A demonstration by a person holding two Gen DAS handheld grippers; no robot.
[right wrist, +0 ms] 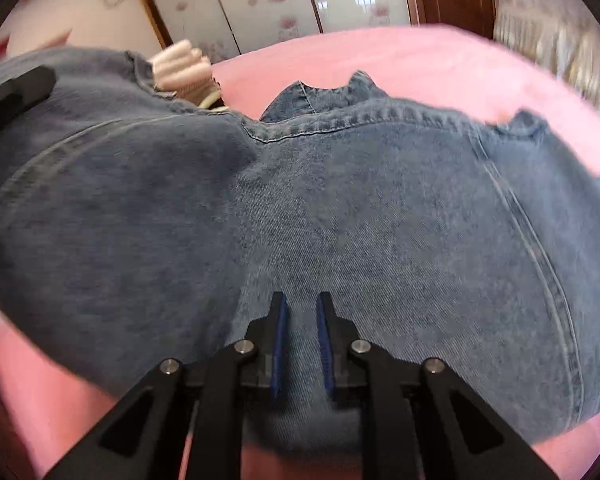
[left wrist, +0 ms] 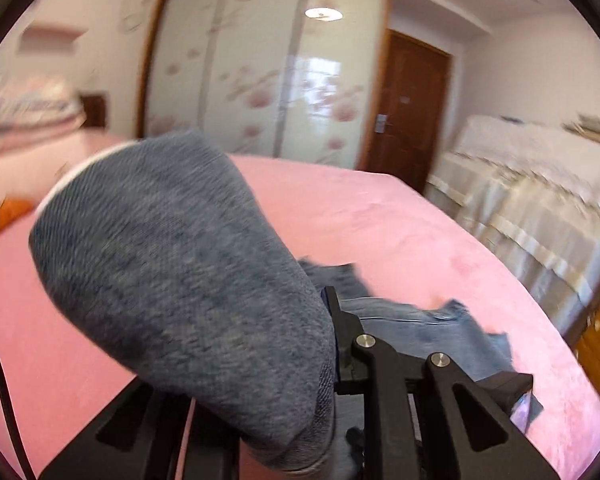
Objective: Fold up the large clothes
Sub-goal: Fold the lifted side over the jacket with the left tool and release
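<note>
Roughly, progress: early; the denim garment lay bunched on the pink bed.
Left gripper: clenched on denim.
Right gripper: released, fold pending.

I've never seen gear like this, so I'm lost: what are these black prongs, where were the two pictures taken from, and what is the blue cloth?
There is no robot. A person holds a two-finger gripper in each hand, each with a camera looking along its fingers. One picture looks along the left gripper, where grey knit cloth hides one finger, so its grip is unclear. The other looks along the right gripper, its fingers slightly apart over a denim garment lying on a pink bed.
</note>
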